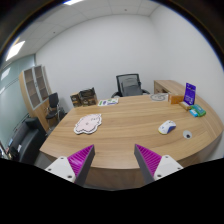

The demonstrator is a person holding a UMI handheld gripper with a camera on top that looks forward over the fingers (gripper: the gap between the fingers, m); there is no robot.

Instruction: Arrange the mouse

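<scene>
I'm looking down the length of a big oval wooden table (120, 125) in a meeting room, and from here nothing of the job looks started. My gripper (114, 160) hangs above the near edge with its fingers spread wide apart and nothing between the purple pads (150, 157). So the approach, the grasp and the placing all remain ahead of me, as I judge it.

The tabletop gives me plenty of bare wood straight ahead at twelve o'clock, and the whole middle is open for a sweep. The table's curved rim falls away at about three o'clock, just beyond the mouse, so I'd mind that side. A black office chair (130, 84) sits at the far end at twelve o'clock, well out of my path.

At ten o'clock lies a white mat with a printed pattern (88, 124), possibly the mouse's intended spot, though I can't confirm that. At two o'clock, well apart from the fingers, rests the white mouse (167, 127). Just beside it, nearer the rim, is a small dark object (186, 134) I can't identify.
</scene>
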